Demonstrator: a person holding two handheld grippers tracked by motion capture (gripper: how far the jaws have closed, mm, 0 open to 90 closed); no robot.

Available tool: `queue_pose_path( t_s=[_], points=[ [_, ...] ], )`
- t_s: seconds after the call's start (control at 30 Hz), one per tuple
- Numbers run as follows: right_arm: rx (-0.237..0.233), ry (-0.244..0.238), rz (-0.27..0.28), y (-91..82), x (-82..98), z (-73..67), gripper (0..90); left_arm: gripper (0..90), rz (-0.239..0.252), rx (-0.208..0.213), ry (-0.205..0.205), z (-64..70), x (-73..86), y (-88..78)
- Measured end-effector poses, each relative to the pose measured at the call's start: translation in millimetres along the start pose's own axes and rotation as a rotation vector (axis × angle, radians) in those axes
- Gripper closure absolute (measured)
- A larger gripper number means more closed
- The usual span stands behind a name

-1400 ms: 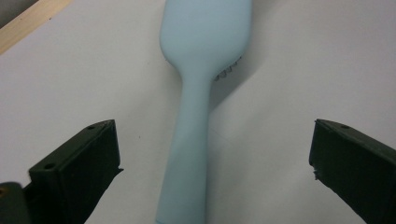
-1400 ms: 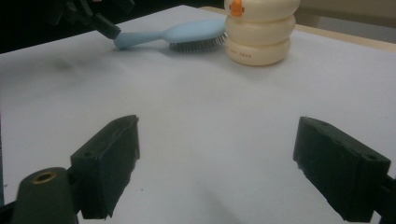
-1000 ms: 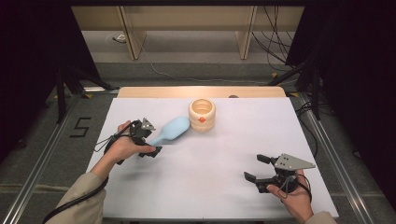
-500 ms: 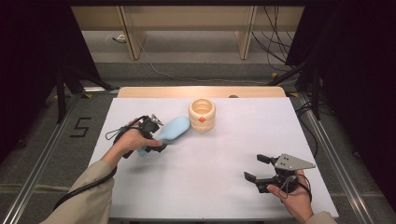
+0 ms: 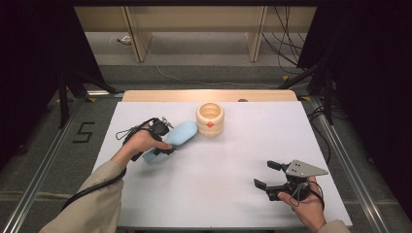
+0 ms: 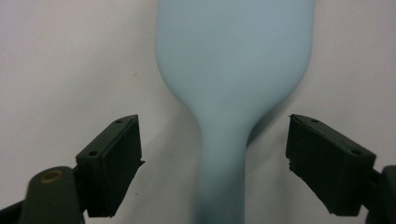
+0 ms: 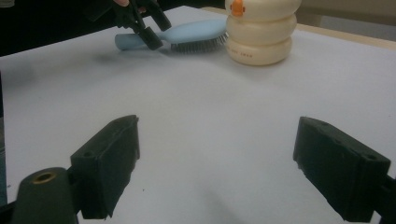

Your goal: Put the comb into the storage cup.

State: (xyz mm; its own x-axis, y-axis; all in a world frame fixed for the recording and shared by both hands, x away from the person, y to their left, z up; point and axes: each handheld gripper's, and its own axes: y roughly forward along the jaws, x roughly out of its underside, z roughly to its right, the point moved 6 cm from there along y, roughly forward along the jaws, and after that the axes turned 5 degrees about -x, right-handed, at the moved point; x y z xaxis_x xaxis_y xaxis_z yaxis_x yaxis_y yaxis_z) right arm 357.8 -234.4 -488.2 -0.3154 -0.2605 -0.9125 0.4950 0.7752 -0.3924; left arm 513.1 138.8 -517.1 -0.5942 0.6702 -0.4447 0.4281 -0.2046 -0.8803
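Observation:
A light blue hairbrush (image 5: pixel 183 133) lies bristles down on the white table (image 5: pixel 218 194), its head next to a cream ribbed cup (image 5: pixel 210 119) with an orange mark. My left gripper (image 5: pixel 160 148) is over the brush's handle. In the left gripper view the handle (image 6: pixel 223 163) runs between the jaws of that gripper (image 6: pixel 212 156), with a gap on each side; the jaws have just been closing and do not touch it. My right gripper (image 5: pixel 265 174) rests near the table's front right, open with nothing between its jaws (image 7: pixel 217 163). Ahead of it are the brush (image 7: pixel 196 32) and the cup (image 7: pixel 261 32).
A wooden strip (image 5: pixel 209 95) borders the table's far edge. Dark stands (image 5: pixel 63 92) and cables (image 5: pixel 286 53) flank the table on the floor. A "5" (image 5: pixel 83 132) is marked on the floor at the left. A cable (image 5: pixel 94 187) trails from my left gripper.
My left hand has moved right and farther onto the brush, so its jaws now straddle the handle. The right hand has stayed put.

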Motion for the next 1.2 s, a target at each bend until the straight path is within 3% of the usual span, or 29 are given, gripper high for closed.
queue_pose_path(
  t_s=[0.57,0.9,1.2],
  points=[
    [0.000,0.001,0.000,0.5,0.3,0.2,15.6,42.3,-0.047,0.025,-0.021,-0.4,0.2,4.7],
    [-0.001,0.001,-0.001,0.7,0.5,0.3,15.6,49.3,-0.061,0.039,-0.020,0.1,-0.4,6.1],
    [-0.002,0.002,-0.002,0.7,0.7,0.4,15.6,62.3,-0.077,0.070,-0.054,2.4,-2.1,6.1]
  ],
)
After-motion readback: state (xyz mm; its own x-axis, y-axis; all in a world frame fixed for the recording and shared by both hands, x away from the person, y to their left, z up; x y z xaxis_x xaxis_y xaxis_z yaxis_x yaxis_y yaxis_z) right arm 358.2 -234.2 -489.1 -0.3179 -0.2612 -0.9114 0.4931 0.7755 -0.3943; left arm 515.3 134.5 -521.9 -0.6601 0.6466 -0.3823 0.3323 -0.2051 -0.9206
